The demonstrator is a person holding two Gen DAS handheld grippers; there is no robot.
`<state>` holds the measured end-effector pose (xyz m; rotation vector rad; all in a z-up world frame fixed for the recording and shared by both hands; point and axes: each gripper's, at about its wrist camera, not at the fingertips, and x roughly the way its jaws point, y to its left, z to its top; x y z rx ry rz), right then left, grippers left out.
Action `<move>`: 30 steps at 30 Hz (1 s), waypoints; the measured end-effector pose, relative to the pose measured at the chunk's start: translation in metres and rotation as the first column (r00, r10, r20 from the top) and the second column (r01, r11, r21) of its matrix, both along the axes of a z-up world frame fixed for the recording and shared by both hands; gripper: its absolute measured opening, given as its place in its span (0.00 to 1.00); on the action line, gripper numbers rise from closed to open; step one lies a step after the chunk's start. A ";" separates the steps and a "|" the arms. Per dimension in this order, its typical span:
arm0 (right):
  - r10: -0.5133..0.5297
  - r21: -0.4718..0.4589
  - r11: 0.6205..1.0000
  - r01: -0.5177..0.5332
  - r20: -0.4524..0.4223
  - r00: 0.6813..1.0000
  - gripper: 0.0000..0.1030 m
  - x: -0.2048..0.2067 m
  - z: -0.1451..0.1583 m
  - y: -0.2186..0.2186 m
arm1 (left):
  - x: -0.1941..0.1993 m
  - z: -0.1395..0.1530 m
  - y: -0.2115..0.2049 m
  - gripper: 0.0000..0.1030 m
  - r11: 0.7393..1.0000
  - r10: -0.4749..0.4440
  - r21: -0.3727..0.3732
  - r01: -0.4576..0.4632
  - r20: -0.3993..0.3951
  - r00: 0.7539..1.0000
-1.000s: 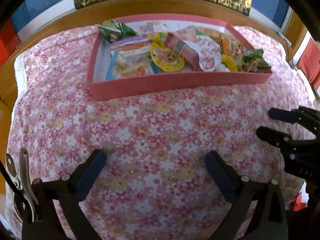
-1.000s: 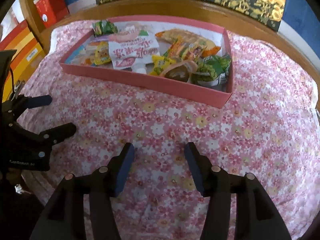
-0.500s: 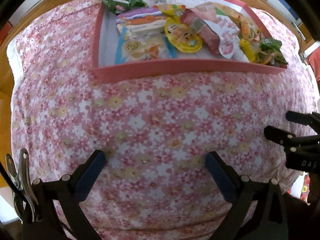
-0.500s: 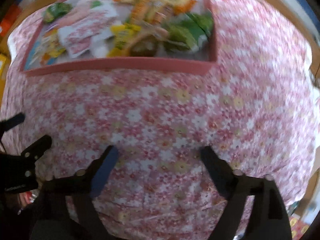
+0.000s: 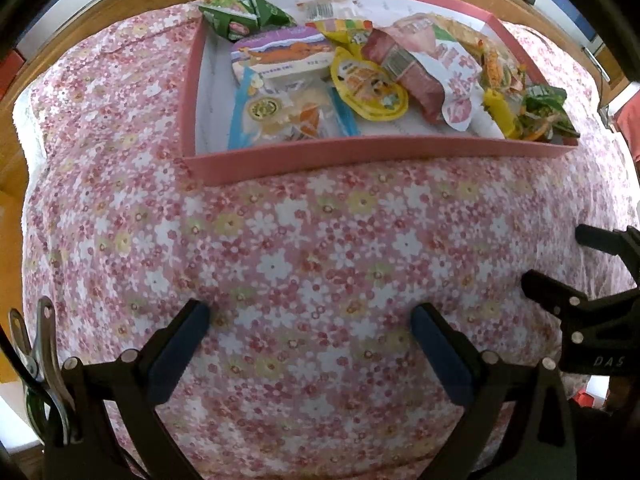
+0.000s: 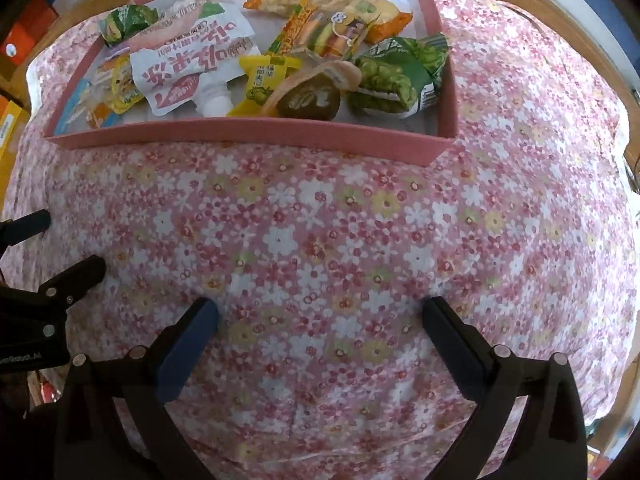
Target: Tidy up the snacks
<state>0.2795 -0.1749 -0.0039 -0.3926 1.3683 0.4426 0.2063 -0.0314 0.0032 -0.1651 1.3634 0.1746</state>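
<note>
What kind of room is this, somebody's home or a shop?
Probably a home, though I can't be sure: a round wooden table under a pink flowered cloth, with a shallow pink cardboard tray of mixed snack packets.

Bright, even daylight across both wrist views, strongest toward the far edge. Soft glare on the glossy snack wrappers [image 5: 372,84] inside the pink tray [image 5: 360,156]. Faint, short shadows beneath the tray's near wall on the floral tablecloth [image 6: 320,248]. Strong fisheye bulge, with straight edges bowed and corners blacked out. Centre fairly sharp; fine print softened, outer rim smeared and washed out.
</note>
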 end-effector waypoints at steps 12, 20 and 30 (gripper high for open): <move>-0.006 -0.006 1.000 0.006 -0.013 1.000 1.00 -0.007 -0.005 -0.009 | 0.001 0.000 0.001 1.00 1.000 -0.017 -0.004 0.017 -0.013 1.000; 0.000 -0.001 1.000 0.000 -0.006 1.000 1.00 0.001 -0.005 -0.007 | -0.001 0.000 0.001 1.00 1.000 -0.015 -0.002 0.015 -0.001 1.000; -0.004 0.001 1.000 0.004 -0.003 1.000 1.00 -0.001 -0.006 -0.008 | -0.002 0.000 0.000 1.00 1.000 -0.013 0.000 0.013 0.006 1.000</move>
